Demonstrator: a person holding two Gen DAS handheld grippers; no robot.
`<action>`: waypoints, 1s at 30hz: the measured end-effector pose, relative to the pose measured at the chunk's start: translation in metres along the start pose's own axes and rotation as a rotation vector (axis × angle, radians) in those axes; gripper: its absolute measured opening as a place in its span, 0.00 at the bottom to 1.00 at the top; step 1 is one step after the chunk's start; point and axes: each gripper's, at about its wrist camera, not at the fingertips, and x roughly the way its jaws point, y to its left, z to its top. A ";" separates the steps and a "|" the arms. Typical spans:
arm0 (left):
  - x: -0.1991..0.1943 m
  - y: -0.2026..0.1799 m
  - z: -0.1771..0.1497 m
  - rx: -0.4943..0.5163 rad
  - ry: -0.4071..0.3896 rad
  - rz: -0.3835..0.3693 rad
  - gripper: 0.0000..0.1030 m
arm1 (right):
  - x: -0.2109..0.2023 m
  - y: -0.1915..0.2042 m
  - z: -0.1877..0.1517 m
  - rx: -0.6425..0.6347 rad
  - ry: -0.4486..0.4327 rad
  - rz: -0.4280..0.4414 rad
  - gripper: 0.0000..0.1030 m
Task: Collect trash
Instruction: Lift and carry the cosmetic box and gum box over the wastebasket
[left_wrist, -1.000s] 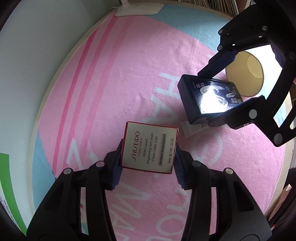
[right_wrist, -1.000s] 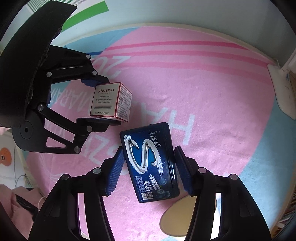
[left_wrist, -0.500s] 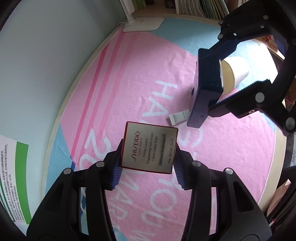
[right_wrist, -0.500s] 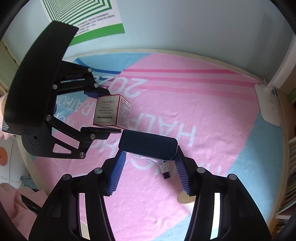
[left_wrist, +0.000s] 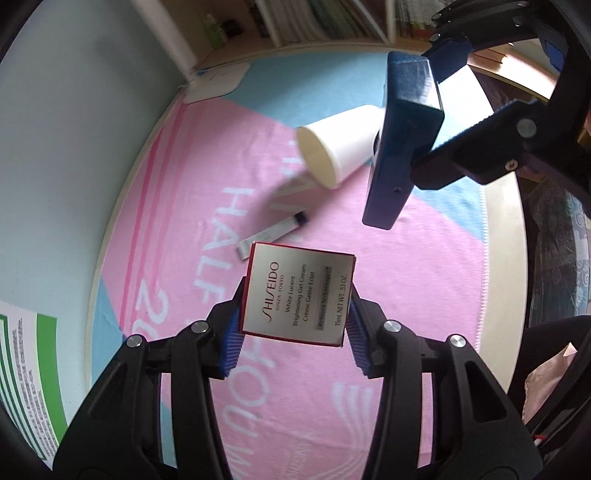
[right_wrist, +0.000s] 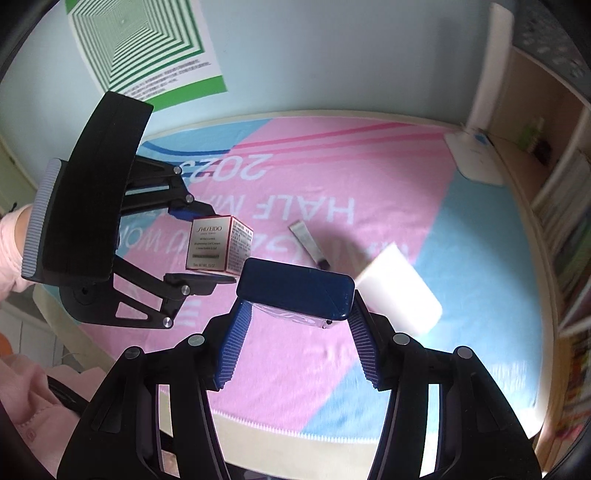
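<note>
My left gripper (left_wrist: 293, 325) is shut on a white Shiseido box with red edges (left_wrist: 299, 297), held above the rug; it also shows in the right wrist view (right_wrist: 218, 244). My right gripper (right_wrist: 295, 325) is shut on a dark blue box (right_wrist: 295, 291), seen edge-on in the left wrist view (left_wrist: 404, 136). On the rug lie a white paper cup on its side (left_wrist: 338, 147), also in the right wrist view (right_wrist: 400, 291), and a small white tube with a dark cap (left_wrist: 275, 232), also in the right wrist view (right_wrist: 308, 243).
The round pink and blue rug (left_wrist: 424, 266) covers the floor. A white flat device (right_wrist: 476, 158) sits at its far edge by a bookshelf (right_wrist: 554, 177). A green striped poster (right_wrist: 144, 48) hangs on the wall. A pink sleeve (right_wrist: 7, 251) shows at left.
Both grippers have risen and tilted up with their boxes held. The cup and tube on the rug have come into fuller view, along with the wall and shelves.
</note>
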 end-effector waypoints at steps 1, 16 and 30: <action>0.000 -0.007 0.002 0.013 -0.003 -0.007 0.44 | -0.005 -0.002 -0.009 0.016 -0.002 -0.013 0.53; -0.004 -0.128 0.044 0.269 -0.056 -0.130 0.44 | -0.078 -0.034 -0.139 0.305 -0.030 -0.167 0.52; -0.011 -0.263 0.068 0.556 -0.085 -0.269 0.44 | -0.137 -0.045 -0.279 0.615 -0.043 -0.291 0.53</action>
